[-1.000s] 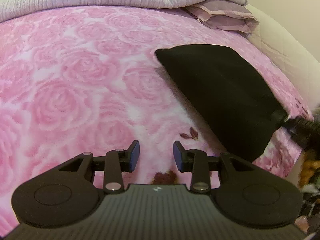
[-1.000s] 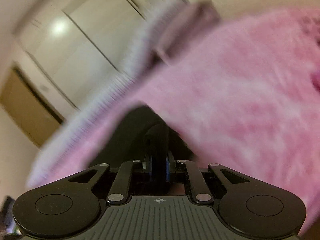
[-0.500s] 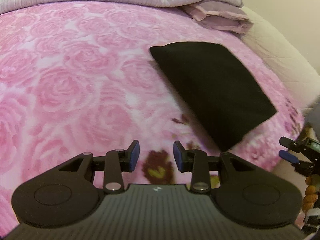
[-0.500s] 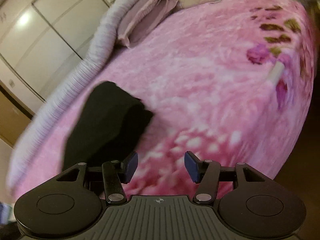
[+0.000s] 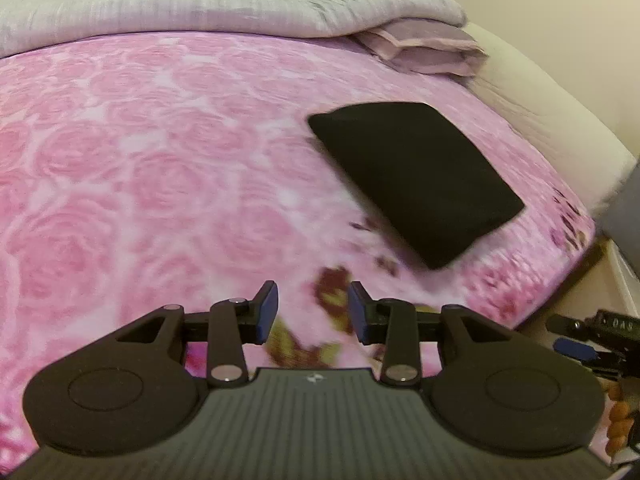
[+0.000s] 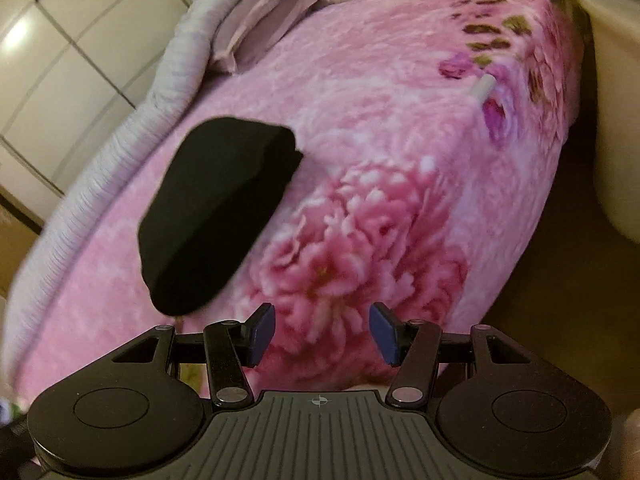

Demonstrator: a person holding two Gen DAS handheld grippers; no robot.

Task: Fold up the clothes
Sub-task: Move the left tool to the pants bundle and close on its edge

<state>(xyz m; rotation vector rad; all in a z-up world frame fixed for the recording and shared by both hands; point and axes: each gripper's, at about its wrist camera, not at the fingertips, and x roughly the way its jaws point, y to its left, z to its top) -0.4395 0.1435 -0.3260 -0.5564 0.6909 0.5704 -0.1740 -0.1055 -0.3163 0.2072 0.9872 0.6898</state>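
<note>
Item — black folded cloth bundle [image 5: 416, 184] on pink rose-print blanket [image 5: 160, 168], lying ahead-right of my left gripper [image 5: 313, 312]. My right gripper [image 6: 322, 334] sits nearer; bundle ahead-left — both grippers spread, holding nothing.

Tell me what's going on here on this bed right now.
A person with a gripper in each hand is folding clothes. A black garment lies folded in a compact rectangle on the pink floral blanket. Neither the left gripper nor the right gripper holds anything; both are open and off the garment.
</note>
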